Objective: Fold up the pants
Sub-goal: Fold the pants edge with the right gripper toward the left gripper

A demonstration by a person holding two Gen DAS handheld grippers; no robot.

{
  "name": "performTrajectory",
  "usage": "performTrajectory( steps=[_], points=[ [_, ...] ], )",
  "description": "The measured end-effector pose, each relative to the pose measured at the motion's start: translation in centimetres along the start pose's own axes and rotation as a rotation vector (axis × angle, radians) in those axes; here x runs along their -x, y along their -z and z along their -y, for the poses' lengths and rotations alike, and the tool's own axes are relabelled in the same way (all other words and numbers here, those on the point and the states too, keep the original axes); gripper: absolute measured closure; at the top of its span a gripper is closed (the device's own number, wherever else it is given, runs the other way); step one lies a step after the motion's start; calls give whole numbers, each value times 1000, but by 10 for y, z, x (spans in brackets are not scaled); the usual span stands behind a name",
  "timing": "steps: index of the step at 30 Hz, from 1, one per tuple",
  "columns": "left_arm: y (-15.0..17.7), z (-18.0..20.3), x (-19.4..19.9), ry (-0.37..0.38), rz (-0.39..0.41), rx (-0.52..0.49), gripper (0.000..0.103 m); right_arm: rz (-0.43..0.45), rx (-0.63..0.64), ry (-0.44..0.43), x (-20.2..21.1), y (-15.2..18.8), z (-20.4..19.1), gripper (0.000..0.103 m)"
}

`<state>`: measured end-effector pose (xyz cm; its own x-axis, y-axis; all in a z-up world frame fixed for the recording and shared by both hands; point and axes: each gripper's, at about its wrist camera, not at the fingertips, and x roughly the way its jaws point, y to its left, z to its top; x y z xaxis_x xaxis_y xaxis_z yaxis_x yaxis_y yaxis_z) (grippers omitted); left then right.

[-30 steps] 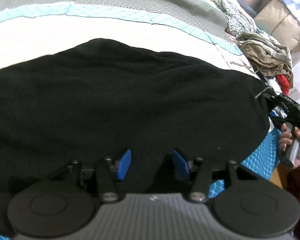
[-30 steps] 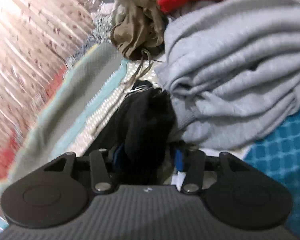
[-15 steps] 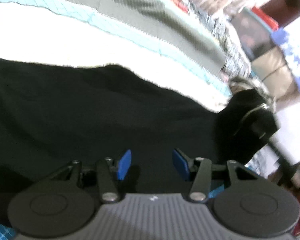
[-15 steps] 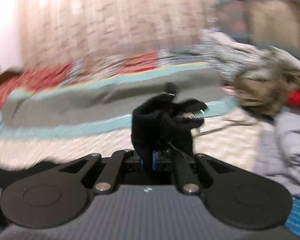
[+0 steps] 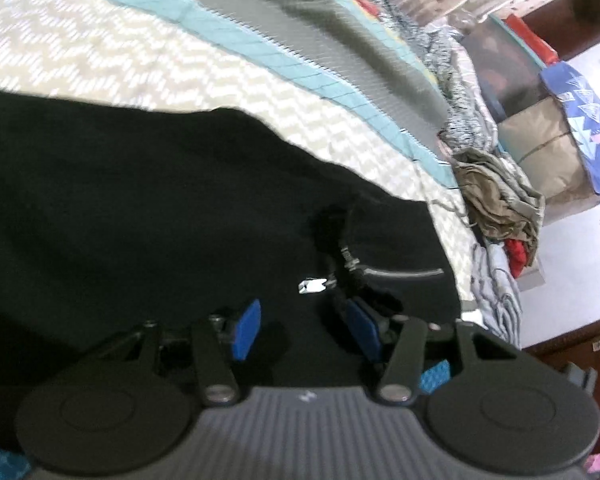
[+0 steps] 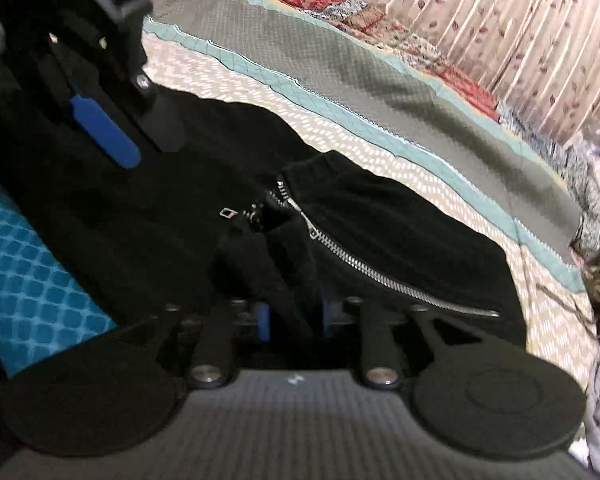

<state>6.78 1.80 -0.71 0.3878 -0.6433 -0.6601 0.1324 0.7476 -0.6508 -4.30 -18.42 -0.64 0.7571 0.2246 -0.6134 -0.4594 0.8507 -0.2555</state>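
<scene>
Black pants (image 5: 140, 184) lie spread on the bed; they also fill the middle of the right wrist view (image 6: 380, 220), where a silver zipper (image 6: 364, 268) runs across a folded-over end. My left gripper (image 5: 304, 328) is open just above the cloth, blue pads apart, nothing between them. My right gripper (image 6: 292, 316) is shut on a bunched fold of the black pants and has laid that end over the rest. The left gripper's blue pad (image 6: 104, 132) shows at the upper left of the right wrist view.
The bed has a cream chevron cover (image 5: 100, 52) with teal and grey bands (image 6: 340, 68). An olive garment (image 5: 496, 200), a red one and grey clothes (image 5: 496, 280) are piled at the bed's right end. A curtain (image 6: 500, 20) hangs behind.
My right gripper carried the pinched pants end up off the bed's right side and over onto the spread pants near the left gripper. The left gripper stayed open and low.
</scene>
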Motion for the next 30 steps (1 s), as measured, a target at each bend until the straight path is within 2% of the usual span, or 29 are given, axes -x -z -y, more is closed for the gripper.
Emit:
performTrajectory(
  steps=[1, 4, 7, 8, 10, 11, 12, 14, 15, 16, 18, 19, 22, 24, 26, 28, 30],
  points=[
    [-1, 3, 1, 11, 8, -8, 52, 22, -29, -40, 12, 0, 5, 50],
    [-4, 6, 1, 25, 20, -20, 50, 84, -116, -178, 41, 3, 11, 50],
    [-2, 3, 4, 30, 20, -11, 50, 140, -245, -226, 51, -2, 21, 52],
    [0, 0, 6, 28, 22, -4, 50, 149, -299, -232, 50, -2, 25, 54],
    [3, -7, 15, 19, 35, 9, 50, 143, -412, -238, 36, -4, 37, 74],
    [4, -12, 20, 11, 44, 14, 50, 123, -454, -241, 25, -3, 39, 77],
    [7, -17, 26, -3, 55, 18, 50, 90, -488, -245, 14, 1, 39, 79],
    [10, -28, 35, -49, 71, 22, 50, -21, -535, -273, -17, 13, 33, 78],
    [13, -34, 38, -93, 71, 20, 50, -31, -536, -259, -21, 21, 23, 77],
    [16, -42, 39, -154, 59, 20, 50, 3, -508, -233, -18, 24, 15, 77],
    [22, -60, 38, -227, 41, 33, 56, -8, -465, -194, -11, 16, 3, 77],
    [25, -69, 42, -204, 50, 57, 61, -18, -455, -183, -12, 12, 3, 76],
    [29, -77, 64, -127, 94, 123, 56, -29, -473, -151, -13, 2, 10, 73],
    [32, -75, 87, -74, 150, 109, 53, 19, -478, -145, -2, -7, 6, 73],
    [40, -75, 119, -12, 224, 79, 47, 73, -482, -180, 12, -15, -3, 72],
    [49, -82, 150, -17, 303, 68, 39, 84, -492, -239, 13, -25, -14, 71],
    [57, -99, 175, -56, 369, 106, 29, 64, -495, -299, 5, -34, -30, 71]
  ],
)
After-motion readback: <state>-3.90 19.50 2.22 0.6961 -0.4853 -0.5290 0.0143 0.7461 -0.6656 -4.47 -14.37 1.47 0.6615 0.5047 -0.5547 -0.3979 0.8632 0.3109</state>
